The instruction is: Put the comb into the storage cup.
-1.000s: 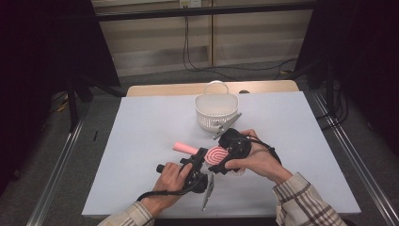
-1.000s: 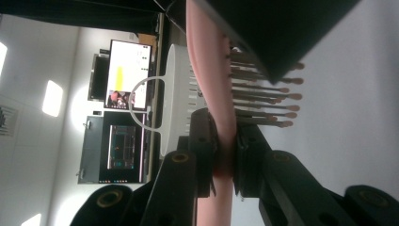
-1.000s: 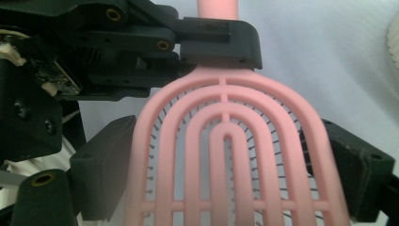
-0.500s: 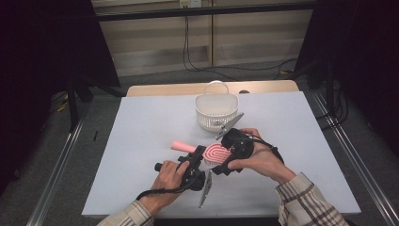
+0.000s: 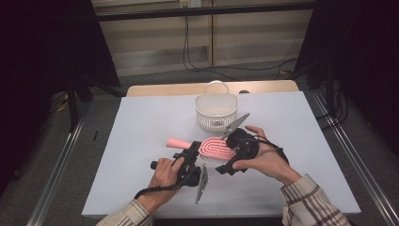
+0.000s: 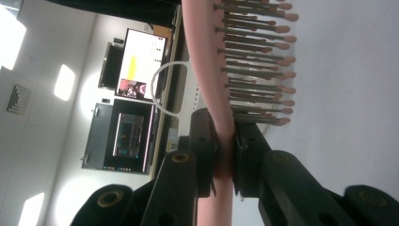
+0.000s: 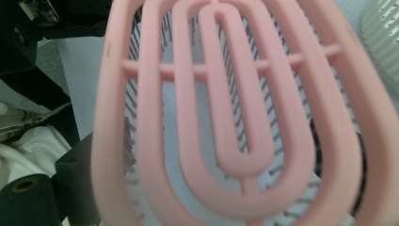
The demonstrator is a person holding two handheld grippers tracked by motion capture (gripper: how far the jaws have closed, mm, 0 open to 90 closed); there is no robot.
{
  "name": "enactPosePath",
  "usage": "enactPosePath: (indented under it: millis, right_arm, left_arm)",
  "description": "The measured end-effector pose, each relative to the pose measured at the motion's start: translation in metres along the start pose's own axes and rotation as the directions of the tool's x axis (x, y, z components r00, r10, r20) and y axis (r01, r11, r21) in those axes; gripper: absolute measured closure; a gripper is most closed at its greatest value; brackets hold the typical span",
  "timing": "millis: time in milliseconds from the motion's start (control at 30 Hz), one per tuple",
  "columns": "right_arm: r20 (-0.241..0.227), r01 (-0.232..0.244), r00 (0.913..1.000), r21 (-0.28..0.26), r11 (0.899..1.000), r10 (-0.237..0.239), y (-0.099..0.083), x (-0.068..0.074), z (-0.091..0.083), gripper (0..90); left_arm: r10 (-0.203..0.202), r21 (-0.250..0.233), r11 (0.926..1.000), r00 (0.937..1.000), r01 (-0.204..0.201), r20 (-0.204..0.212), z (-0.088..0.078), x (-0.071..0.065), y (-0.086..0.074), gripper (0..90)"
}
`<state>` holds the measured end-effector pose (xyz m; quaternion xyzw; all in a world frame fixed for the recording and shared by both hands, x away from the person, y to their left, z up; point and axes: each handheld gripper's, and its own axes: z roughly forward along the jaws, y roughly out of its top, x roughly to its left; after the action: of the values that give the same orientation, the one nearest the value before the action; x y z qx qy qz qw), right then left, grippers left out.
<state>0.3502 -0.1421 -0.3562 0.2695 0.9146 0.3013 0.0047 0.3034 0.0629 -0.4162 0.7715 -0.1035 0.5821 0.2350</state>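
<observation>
Sharing one pink hairbrush [image 5: 215, 149]: two tools; one basket [image 5: 216, 112].

Matt pink plastic hairbrush [image 5: 214, 149], slotted white plastic basket [image 5: 217, 113], smooth matt pale tabletop [image 5: 141, 122].

The left gripper [image 5: 195, 157] is clamped tight, its jaws pointing right. The right gripper [image 5: 225, 165] faces it, jaws wide apart.
</observation>
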Motion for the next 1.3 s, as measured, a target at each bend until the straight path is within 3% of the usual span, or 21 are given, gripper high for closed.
enactPosePath:
  millis: [233, 433, 800, 1300]
  right_arm:
    - [0.028, 0.004, 0.9996, -0.008, 1.0, -0.004, -0.004, -0.001, -0.005, 8.8]
    - [0.052, -0.022, 0.9984, -0.025, 0.999, 0.023, -0.011, -0.005, -0.009, 8.3]
    - [0.102, -0.032, 0.9941, -0.052, 0.998, 0.037, -0.025, -0.007, -0.01, 4.8]
    - [0.123, -0.048, 0.9907, -0.082, 0.996, 0.058, -0.04, -0.01, -0.011, 4.4]
  left_arm:
    - [-0.028, 0.013, 0.9995, 0.9995, 0.028, -0.013, 0.0, 0.002, -0.004, 80.8]
    - [-0.052, 0.035, 0.998, 0.9986, 0.052, -0.015, 0.001, 0.006, -0.01, 80.8]
    - [-0.083, 0.032, 0.996, 0.9965, 0.083, 0.009, 0.0, 0.005, -0.013, 80.8]
    - [-0.181, 0.012, 0.9835, 0.9831, 0.18, 0.028, -0.004, 0.012, -0.02, 80.8]
